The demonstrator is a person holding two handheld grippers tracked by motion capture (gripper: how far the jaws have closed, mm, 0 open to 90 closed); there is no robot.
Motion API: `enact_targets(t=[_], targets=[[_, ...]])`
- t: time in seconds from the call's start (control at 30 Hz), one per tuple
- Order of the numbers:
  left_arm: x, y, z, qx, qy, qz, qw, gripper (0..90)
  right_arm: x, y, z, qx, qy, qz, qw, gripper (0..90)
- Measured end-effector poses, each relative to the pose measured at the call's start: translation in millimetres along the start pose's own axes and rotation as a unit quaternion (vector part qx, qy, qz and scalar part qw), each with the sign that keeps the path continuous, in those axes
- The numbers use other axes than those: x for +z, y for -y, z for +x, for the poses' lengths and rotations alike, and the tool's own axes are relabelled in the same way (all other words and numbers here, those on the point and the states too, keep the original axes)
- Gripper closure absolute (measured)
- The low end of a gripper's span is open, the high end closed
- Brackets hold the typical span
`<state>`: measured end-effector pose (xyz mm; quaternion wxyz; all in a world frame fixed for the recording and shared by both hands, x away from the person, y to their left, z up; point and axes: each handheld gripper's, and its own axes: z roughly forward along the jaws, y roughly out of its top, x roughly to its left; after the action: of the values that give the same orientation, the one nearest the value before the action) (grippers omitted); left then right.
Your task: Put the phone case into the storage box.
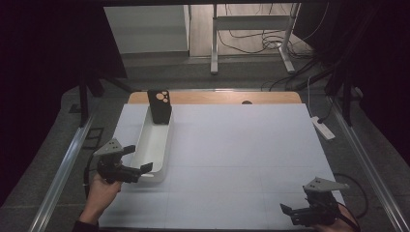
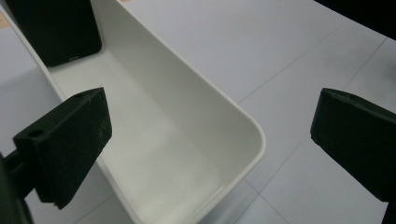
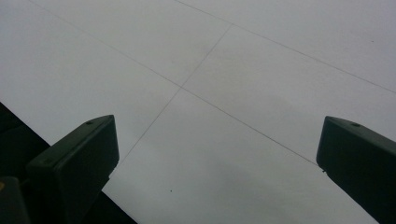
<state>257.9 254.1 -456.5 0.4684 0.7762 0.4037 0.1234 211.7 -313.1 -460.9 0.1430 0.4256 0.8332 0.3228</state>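
We see the long white tray (image 1: 153, 145) on the counter's (image 1: 232, 154) left side, running near to far. A black phone case (image 1: 159, 106) stands at its far end. Our left tool (image 1: 129, 162) hangs wide apart over the near end. Our right tool (image 1: 295, 212) is released too. No words show.

My left gripper (image 1: 138, 162) hangs wide-jawed over the near end of a long white tray (image 1: 145, 145), left of centre; a black phone case (image 1: 159, 106) stands upright at its far end
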Motion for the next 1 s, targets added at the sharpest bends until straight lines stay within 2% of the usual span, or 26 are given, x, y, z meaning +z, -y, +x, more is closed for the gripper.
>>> enact_targets(t=[0.37,0.83,1.0], targets=[[-15.1,15.2,-9.9,-0.009,-0.018,-0.002,0.9998,0.0,-0.3,0.1,0.3,-0.002,0.0,-0.002,1.0,0.0],[-29.4,37.1,-24.2,-0.011,-0.046,0.029,0.9985,0.0,-0.8,0.2,-0.3,0.004,0.004,-0.004,1.0,0.0],[-33.4,44.9,-28.1,-0.021,-0.05,0.036,0.9979,0.0,-0.5,0.1,-0.5,0.004,0.003,-0.002,1.0,0.0]])
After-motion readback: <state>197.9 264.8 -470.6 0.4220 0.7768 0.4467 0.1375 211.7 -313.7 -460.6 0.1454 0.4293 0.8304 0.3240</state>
